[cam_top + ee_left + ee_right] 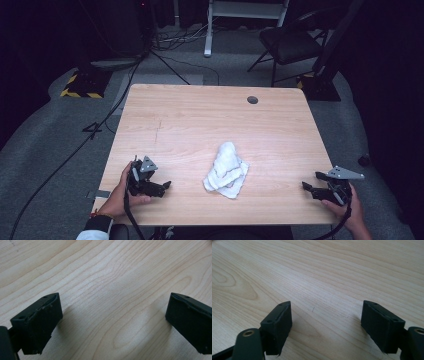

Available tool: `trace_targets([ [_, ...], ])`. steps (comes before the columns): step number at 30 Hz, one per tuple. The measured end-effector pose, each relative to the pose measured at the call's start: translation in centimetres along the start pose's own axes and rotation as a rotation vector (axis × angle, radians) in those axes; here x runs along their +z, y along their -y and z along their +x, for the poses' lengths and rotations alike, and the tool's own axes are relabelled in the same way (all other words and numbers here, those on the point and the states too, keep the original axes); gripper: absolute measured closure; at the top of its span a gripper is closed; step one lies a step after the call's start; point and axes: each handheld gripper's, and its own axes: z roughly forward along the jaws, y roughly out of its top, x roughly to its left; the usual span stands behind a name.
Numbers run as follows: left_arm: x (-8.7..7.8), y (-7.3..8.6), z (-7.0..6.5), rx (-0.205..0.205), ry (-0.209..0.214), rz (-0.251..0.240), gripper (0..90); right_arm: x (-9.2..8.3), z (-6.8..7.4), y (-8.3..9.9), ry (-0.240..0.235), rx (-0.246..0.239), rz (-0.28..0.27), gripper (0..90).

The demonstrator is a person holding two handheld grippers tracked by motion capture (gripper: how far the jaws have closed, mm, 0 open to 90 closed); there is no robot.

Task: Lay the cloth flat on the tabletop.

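Observation:
A crumpled white cloth [226, 169] with a thin dark stripe lies on the light wooden table [200, 120], slightly right of its middle and toward the near edge. My left gripper [166, 185] rests low at the near left, a hand around it, its jaws pointing right toward the cloth and well short of it. In the left gripper view its jaws [113, 322] stand wide apart over bare wood. My right gripper [306, 186] sits at the near right corner, pointing left toward the cloth. Its own view shows the gripper [325, 325] open, with nothing but wood grain between the jaws.
A round grommet hole [252, 100] sits near the table's far edge. Beyond the table on the grey carpet are a black chair [290, 45], a white frame leg [208, 30], cables, and a yellow-black striped base [82, 85].

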Motion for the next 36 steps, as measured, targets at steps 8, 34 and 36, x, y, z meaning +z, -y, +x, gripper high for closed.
trace_targets([
  [8, 0.1, -0.3, -0.6, 0.036, 0.015, -0.001, 2.8, 0.0, 0.3, -0.1, -0.006, -0.029, -0.005, 28.7],
  [34, 4.3, -8.0, -10.1, 0.341, 0.261, -0.015, 28.9, 5.0, 13.5, -7.9, -0.352, -0.461, 0.030, 48.9],
  [36, 4.6, -8.4, -10.4, 0.360, 0.262, -0.019, 31.7, 5.3, 14.6, -8.1, -0.370, -0.481, 0.028, 49.1],
])
